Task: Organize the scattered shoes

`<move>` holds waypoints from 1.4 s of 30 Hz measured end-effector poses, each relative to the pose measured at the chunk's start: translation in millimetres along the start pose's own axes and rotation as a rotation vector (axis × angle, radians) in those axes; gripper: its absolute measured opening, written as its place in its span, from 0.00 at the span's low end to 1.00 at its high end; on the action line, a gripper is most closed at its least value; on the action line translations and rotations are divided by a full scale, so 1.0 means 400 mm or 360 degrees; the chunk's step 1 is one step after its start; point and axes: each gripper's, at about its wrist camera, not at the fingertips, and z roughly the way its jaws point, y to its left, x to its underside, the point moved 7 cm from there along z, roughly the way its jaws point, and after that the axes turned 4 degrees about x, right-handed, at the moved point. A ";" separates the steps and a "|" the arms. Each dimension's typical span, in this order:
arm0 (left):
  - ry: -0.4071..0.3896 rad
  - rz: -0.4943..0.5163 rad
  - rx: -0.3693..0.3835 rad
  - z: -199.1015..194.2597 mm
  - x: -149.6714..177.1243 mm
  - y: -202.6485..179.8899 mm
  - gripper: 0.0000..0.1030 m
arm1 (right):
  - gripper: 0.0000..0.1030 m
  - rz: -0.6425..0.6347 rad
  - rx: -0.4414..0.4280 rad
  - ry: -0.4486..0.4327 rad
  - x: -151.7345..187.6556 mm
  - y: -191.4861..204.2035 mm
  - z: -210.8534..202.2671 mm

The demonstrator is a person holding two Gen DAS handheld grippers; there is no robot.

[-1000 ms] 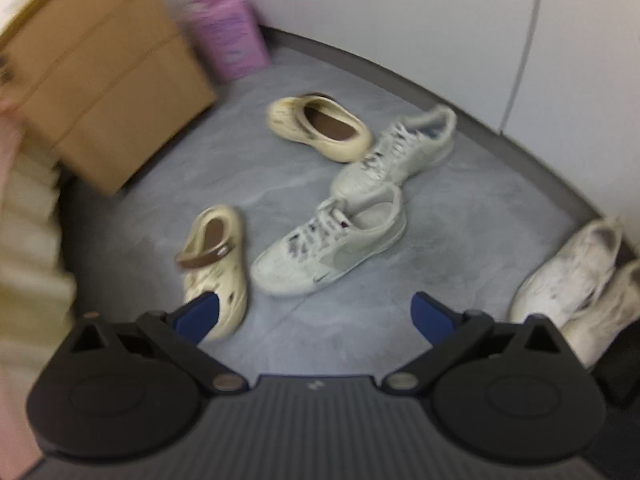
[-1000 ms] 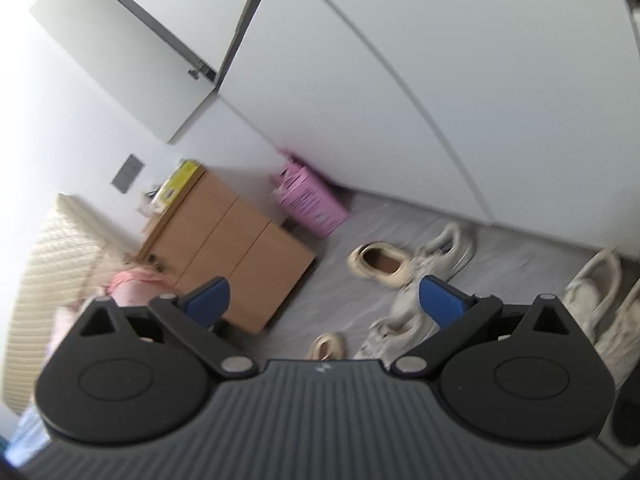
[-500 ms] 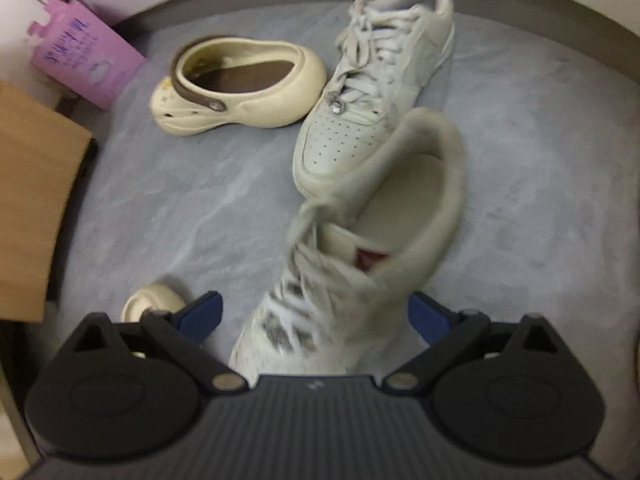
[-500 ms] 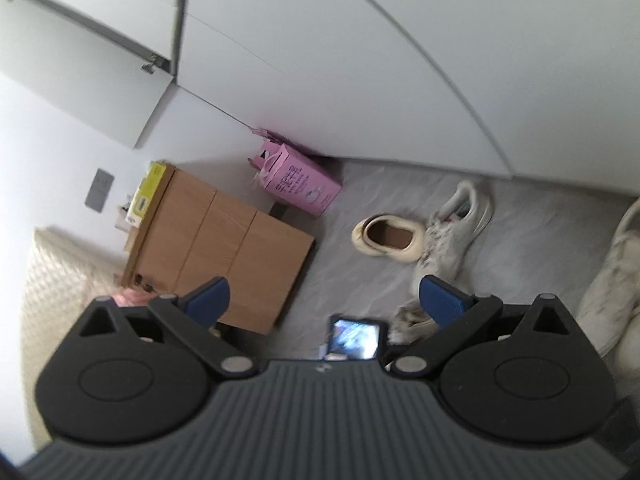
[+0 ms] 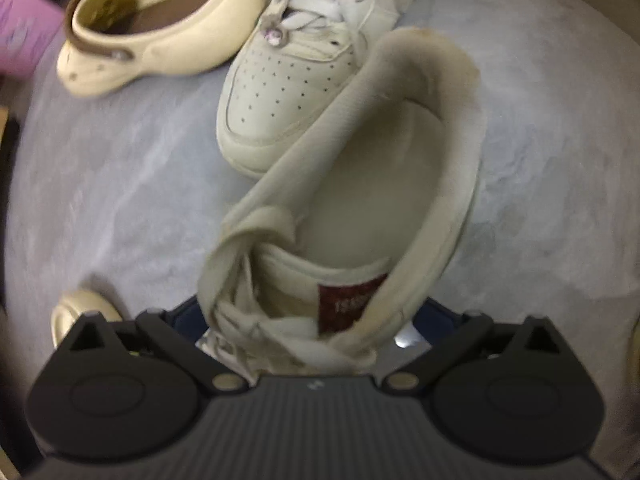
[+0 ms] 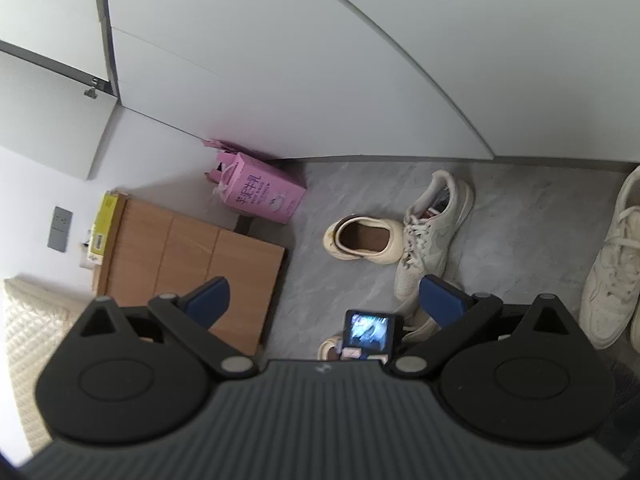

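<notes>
Where half a second ago my left claw (image 5: 312, 316) hovered just short of the near white sneaker (image 5: 360, 200), its fingers now straddle the laced front of that shoe, one on each side; the blue tips are mostly hidden behind the upper, so I cannot tell whether they press on it or are only spread around it. The sneaker's collar and red tongue label fill the left wrist view far more than before. Just beyond it, toe touching its side, lies the second white sneaker (image 5: 304, 60), and beside that the cream clog (image 5: 160, 28), both on the grey floor (image 5: 120, 184) and larger in frame than earlier. A second clog's toe (image 5: 76, 312) peeks out at my left finger.

My right claw (image 6: 324, 300) hangs high with its fingers spread and nothing between them, much as before. Below it I see the left rig's small screen (image 6: 368, 332), then the wooden cabinet (image 6: 192, 256), the pink carton (image 6: 260, 196) by the wall, and another white sneaker (image 6: 612, 256) at the right.
</notes>
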 end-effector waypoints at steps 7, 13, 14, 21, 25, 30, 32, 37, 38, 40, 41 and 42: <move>0.0050 -0.0399 0.0330 -0.065 0.043 -0.075 0.76 | 1.00 -0.0058 0.0021 -0.0037 0.004 0.004 -0.021; -0.0134 -0.0308 0.0114 -0.248 0.098 -0.127 0.96 | 1.00 -0.0113 0.0063 -0.0107 -0.007 0.004 -0.044; -0.0150 -0.0307 0.0104 -0.285 0.109 -0.131 0.97 | 1.00 -0.0127 0.0069 -0.0120 -0.009 0.004 -0.048; -0.0271 -0.0475 0.0108 -0.618 0.219 -0.124 1.00 | 1.00 -0.0217 0.0112 -0.0174 -0.020 0.006 -0.070; -0.0304 -0.0485 -0.0063 -0.786 0.250 -0.148 1.00 | 1.00 -0.0250 0.0148 -0.0177 -0.028 -0.005 -0.083; -0.0463 -0.0504 -0.0042 -0.970 0.303 -0.234 1.00 | 1.00 -0.0201 0.0226 -0.0233 -0.070 -0.057 -0.123; -0.0534 -0.0507 0.0007 -1.011 0.323 -0.269 1.00 | 1.00 -0.0187 0.0243 -0.0255 -0.086 -0.077 -0.139; -0.0653 -0.0556 0.0210 -1.093 0.362 -0.326 1.00 | 1.00 -0.0175 0.0269 -0.0296 -0.122 -0.124 -0.177; -0.0685 -0.0561 0.0241 -1.110 0.370 -0.333 1.00 | 1.00 -0.0172 0.0274 -0.0304 -0.130 -0.133 -0.184; -0.0710 -0.0564 0.0292 -1.129 0.378 -0.344 1.00 | 1.00 -0.0167 0.0284 -0.0320 -0.144 -0.152 -0.199; -0.0707 -0.0555 0.0310 -1.129 0.381 -0.350 1.00 | 1.00 -0.0165 0.0290 -0.0327 -0.151 -0.161 -0.206; -0.0701 -0.0546 0.0325 -1.128 0.382 -0.357 1.00 | 1.00 -0.0170 0.0297 -0.0320 -0.154 -0.165 -0.204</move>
